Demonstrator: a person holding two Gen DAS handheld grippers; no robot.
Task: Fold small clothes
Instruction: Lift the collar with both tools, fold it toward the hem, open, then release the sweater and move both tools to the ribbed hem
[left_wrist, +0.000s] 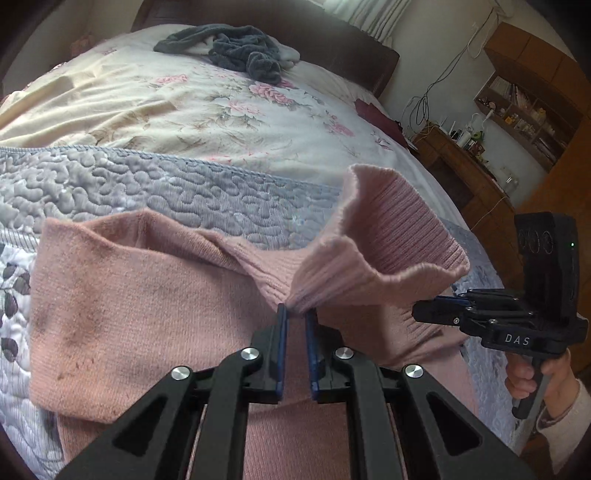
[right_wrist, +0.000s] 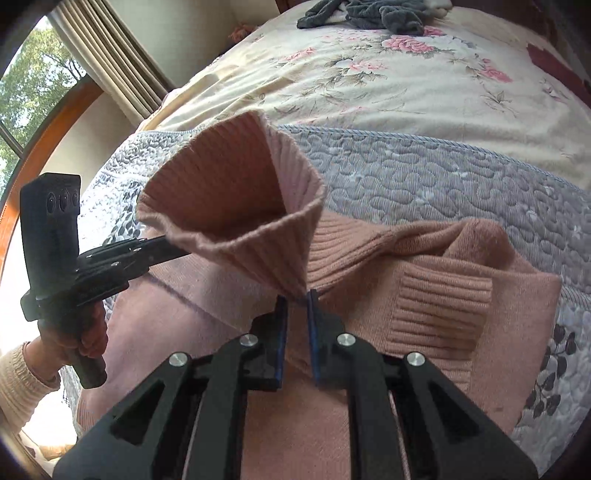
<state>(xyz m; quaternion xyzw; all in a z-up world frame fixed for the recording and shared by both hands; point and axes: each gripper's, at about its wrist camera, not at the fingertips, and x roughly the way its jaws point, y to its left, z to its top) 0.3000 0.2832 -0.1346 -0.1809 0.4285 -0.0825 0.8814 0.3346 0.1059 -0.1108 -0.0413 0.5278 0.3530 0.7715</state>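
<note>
While the pink knit sweater (left_wrist: 147, 295) lies spread across the quilted grey bedspread (left_wrist: 184, 192) of the bed, both tools have hold of its ribbed collar (left_wrist: 388, 240), which stands lifted off the garment like an open funnel. The left tool (left_wrist: 297, 314) has its two blue-padded fingers drawn close together on a pinch of the collar's lower edge, right at the fingertips, with the body of the sweater running underneath and back beneath the tool. The right tool (right_wrist: 295, 297) is likewise clenched on a fold of the collar at its tips, the ribbed tube opening up and away to the left of it. In the right wrist view the other tool comes in from the left side, its tips disappearing behind the collar's rim, with a hand (right_wrist: 85, 332) and a cream sleeve around its grip. In the left wrist view the right tool comes in from the right, pressed against the sweater's ribbed edge. A folded sleeve with a ribbed cuff (right_wrist: 439, 310) lies just right of the right tool. Well beyond both tools, a heap of dark grey clothes (left_wrist: 240, 48) sits on the floral cover (left_wrist: 184, 103) near the dark headboard (left_wrist: 332, 40).
</note>
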